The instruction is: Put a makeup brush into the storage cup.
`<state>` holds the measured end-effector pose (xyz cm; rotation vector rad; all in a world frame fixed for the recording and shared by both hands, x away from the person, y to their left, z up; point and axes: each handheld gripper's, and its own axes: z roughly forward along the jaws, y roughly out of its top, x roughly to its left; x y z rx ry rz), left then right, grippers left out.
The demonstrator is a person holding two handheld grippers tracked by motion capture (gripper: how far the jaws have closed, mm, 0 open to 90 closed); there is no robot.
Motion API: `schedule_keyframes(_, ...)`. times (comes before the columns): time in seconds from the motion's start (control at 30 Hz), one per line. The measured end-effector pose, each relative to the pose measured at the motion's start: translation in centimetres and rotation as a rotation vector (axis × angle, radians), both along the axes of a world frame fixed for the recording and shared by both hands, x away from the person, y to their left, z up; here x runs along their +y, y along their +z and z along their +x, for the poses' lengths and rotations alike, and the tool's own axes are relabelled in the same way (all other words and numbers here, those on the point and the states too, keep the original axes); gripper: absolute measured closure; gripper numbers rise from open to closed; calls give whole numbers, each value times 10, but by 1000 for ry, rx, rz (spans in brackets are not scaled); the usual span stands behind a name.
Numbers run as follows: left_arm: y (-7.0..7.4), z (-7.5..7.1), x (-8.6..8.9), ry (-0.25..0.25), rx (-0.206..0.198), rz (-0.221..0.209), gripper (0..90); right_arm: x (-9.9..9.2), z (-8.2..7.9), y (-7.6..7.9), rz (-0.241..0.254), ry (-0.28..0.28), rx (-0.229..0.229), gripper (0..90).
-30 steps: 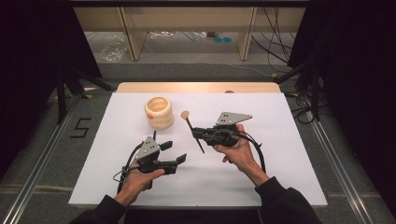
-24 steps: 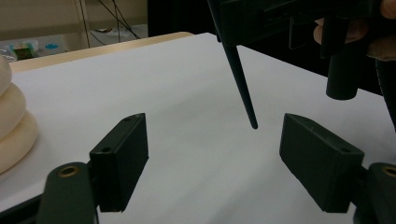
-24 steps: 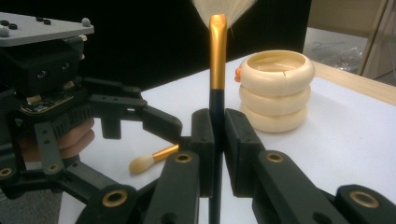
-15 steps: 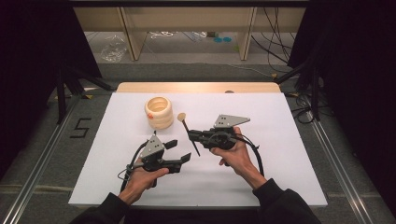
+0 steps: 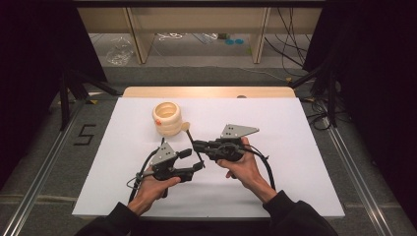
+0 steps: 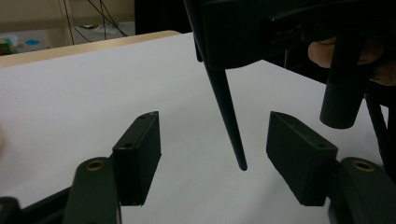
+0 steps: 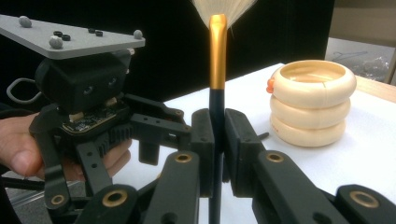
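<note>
Brush first: it is a make-up brush with a dark handle, a gold neck and pale bristles at the top. The right gripper has its jaws squeezed tight on the dark handle and holds the brush up off the white table. In the high view the right gripper points toward the middle of the table, with the bristle end up near the stack of rings.

What has just changed is on the other side. The left gripper has just been closing its jaws. A second ago they were wider, and it sat a little lower and farther from the brush. Now it is close under the right one, and the thin tip of the handle hangs between its two black pads. The pads do not touch the handle yet; there is a gap on each side. So the left gripper is part way open and holds nothing.

To me this looks like a hand-over: the left one is getting ready to take the brush by its tail end.

Farther out, the cream rings stand alone on the table, a little way from both grippers.
</note>
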<state>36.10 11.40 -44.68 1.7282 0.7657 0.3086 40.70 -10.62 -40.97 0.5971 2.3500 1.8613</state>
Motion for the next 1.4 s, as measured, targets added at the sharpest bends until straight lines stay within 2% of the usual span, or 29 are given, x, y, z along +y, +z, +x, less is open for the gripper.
schedule_keyframes(0.1, 0, 1, 0, -17, -4, 1, 415, 1, -1, 0, -8, -2, 1, 830)
schedule_keyframes(0.13, -1, 1, 0, -19, 6, -2, 463, 2, -2, 0, 7, 0, -7, 830)
schedule_keyframes(0.17, -1, 1, 0, -27, 6, -1, 480, 2, -2, 0, 0, -8, -22, 830)
schedule_keyframes(0.53, -1, 3, 0, -58, 3, -22, 666, 4, -3, -1, 22, 1, -8, 830)
schedule_keyframes(0.57, -1, 4, 0, -72, -14, -15, 666, 4, -3, -1, 22, 1, -8, 830)
schedule_keyframes(0.63, -1, 3, -1, -66, -4, -29, 692, 5, -3, -1, 19, 7, -13, 830)
schedule_keyframes(0.67, -1, 4, 0, -80, -20, -23, 699, 5, -3, -1, 19, 7, -11, 830)
schedule_keyframes(0.73, -1, 3, -1, -69, -3, -51, 709, 5, -4, -1, 16, 8, -3, 830)
schedule_keyframes(1.0, 1, 5, 3, -66, -18, -47, 731, 5, -4, -2, 13, 10, -12, 830)
schedule_keyframes(1.03, 2, 4, 3, -46, -1, -62, 734, 6, -4, -3, 29, 10, -15, 830)
schedule_keyframes(1.3, 2, 3, 4, -43, -4, -74, 759, 6, -5, -3, 17, 10, -6, 830)
schedule_keyframes(1.33, 3, 4, 5, -56, -17, -68, 767, 6, -5, -3, 18, 15, -3, 830)
schedule_keyframes(1.37, 3, 4, 5, -38, 3, -89, 769, 6, -5, -3, 18, 9, -6, 830)
schedule_keyframes(1.4, 3, 4, 5, -36, 3, -91, 771, 5, -4, -3, 19, 10, -8, 830)
